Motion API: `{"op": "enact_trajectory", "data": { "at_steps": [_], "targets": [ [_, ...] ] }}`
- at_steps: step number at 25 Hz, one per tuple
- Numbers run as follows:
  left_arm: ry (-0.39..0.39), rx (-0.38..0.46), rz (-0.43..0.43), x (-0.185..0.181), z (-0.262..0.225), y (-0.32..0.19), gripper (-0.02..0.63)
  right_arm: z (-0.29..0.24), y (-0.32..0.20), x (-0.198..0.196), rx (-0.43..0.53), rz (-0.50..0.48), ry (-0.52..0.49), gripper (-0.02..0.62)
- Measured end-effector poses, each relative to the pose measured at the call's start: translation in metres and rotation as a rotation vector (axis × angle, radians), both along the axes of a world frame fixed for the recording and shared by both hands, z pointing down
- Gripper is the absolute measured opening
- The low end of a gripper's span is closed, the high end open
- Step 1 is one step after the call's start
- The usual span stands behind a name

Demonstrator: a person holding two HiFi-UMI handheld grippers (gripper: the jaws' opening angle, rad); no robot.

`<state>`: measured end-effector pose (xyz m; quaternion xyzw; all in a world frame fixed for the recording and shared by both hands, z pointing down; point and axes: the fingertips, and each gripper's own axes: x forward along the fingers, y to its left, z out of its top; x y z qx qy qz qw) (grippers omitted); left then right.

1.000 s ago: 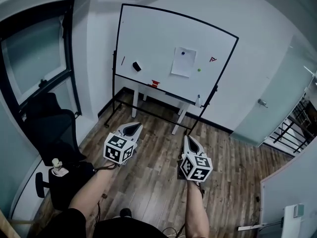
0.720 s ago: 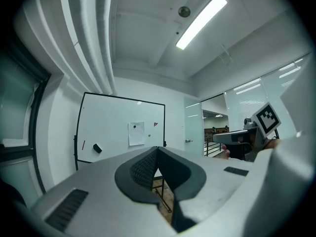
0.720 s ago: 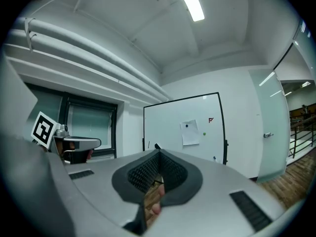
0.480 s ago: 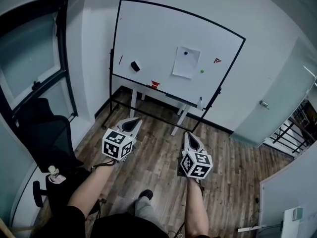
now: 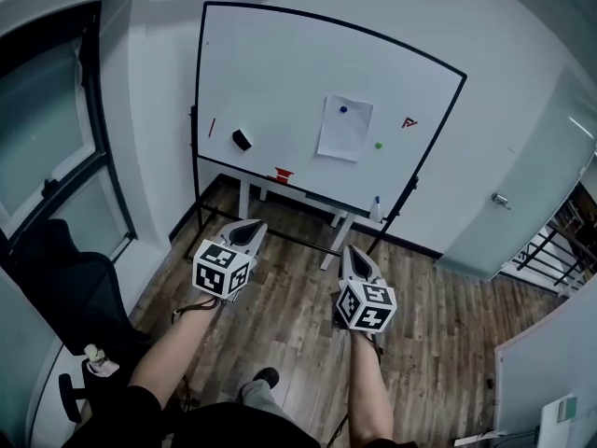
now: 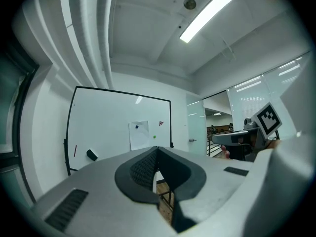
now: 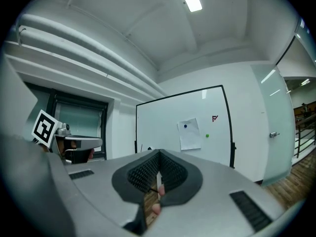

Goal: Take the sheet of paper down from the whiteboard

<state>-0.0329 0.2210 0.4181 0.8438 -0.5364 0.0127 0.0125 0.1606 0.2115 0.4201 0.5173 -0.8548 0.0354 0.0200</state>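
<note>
A white sheet of paper (image 5: pixel 344 129) hangs on the whiteboard (image 5: pixel 280 73), pinned at its top by a blue magnet (image 5: pixel 343 109). The same paper (image 6: pixel 139 135) shows small and far off in the left gripper view, and the paper (image 7: pixel 189 134) likewise in the right gripper view. My left gripper (image 5: pixel 248 230) and right gripper (image 5: pixel 353 253) are held side by side over the wooden floor, well short of the board, both pointing level at it. Both are shut, jaws together, with nothing between them.
On the board are a green magnet (image 5: pixel 379 145), a red mark (image 5: pixel 408 121), a black eraser (image 5: pixel 242 139) and a red line (image 5: pixel 211 127). A black office chair (image 5: pixel 56 287) stands at the left by the window (image 5: pixel 47 147). A glass door (image 5: pixel 532 185) is at the right.
The whiteboard and paper have grown larger and nearer as the person walked towards them. The chair has slid off to the lower left. Both grippers stay shut, side by side.
</note>
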Motion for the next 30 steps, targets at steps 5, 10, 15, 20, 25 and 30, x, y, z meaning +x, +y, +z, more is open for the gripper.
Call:
{"op": "enact_trajectory", "data": {
  "at_steps": [5, 10, 15, 20, 25, 30],
  "targets": [
    [-0.003, 0.003, 0.011, 0.001, -0.006, -0.07, 0.021, -0.004, -0.067, 0.001, 0.008, 0.012, -0.005, 0.025],
    [-0.014, 0.012, 0.026, 0.007, -0.012, -0.139, 0.021, -0.009, -0.133, 0.006, 0.018, 0.021, -0.013, 0.025],
    [-0.02, 0.016, 0.038, 0.019, -0.016, -0.205, 0.021, -0.011, -0.195, 0.016, 0.022, 0.029, -0.017, 0.025],
    [-0.027, 0.012, 0.043, 0.029, -0.012, -0.253, 0.021, -0.008, -0.248, 0.02, 0.027, 0.014, -0.002, 0.025],
    [-0.027, -0.004, 0.02, 0.022, -0.002, -0.289, 0.021, -0.006, -0.287, 0.012, 0.026, -0.005, 0.003, 0.025],
    [-0.001, 0.0, -0.003, 0.005, -0.003, -0.323, 0.021, -0.004, -0.32, 0.0, 0.028, -0.015, -0.024, 0.025]
  ]
}}
